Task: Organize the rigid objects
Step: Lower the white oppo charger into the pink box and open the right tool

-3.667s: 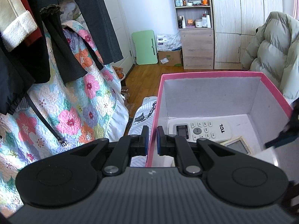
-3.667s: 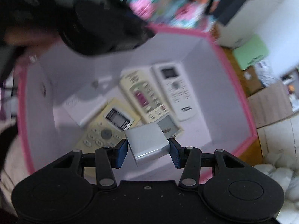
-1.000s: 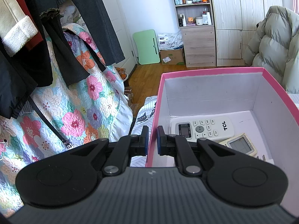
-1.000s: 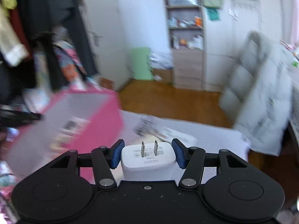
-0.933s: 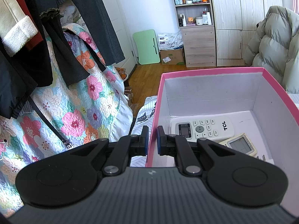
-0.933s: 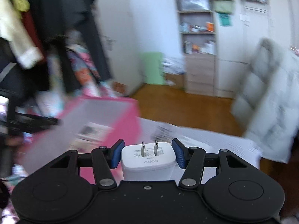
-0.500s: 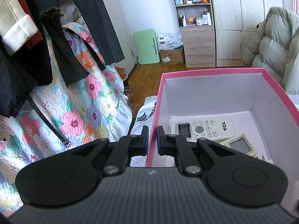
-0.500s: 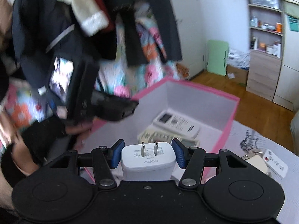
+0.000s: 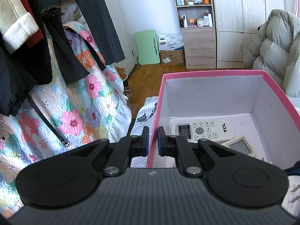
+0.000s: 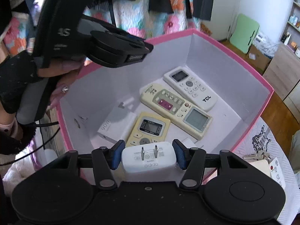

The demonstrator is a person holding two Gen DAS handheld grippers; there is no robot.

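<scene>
My right gripper (image 10: 148, 156) is shut on a white oppo charger (image 10: 148, 162), prongs up, above the near edge of the pink box (image 10: 249, 78). Inside lie a white TCL remote (image 10: 190, 88), a long cream remote (image 10: 176, 110), a small yellow remote (image 10: 148, 129) and a white adapter block (image 10: 116, 127). My left gripper (image 9: 151, 139) is shut on the box's left wall (image 9: 155, 120); it also shows in the right wrist view (image 10: 120, 50) at the box's far-left rim. The TCL remote (image 9: 202, 130) shows in the left wrist view.
A card with keys (image 10: 262, 161) lies on the patterned cloth right of the box. A floral quilt (image 9: 75, 108) and hanging dark clothes (image 9: 37, 46) stand to the left. A puffy coat (image 9: 275, 50) lies at the right. A shelf unit (image 9: 196, 26) stands across the wooden floor.
My right gripper swung from facing the room to over the box and tilted down into it, still holding the charger. The left gripper has kept its hold on the box wall.
</scene>
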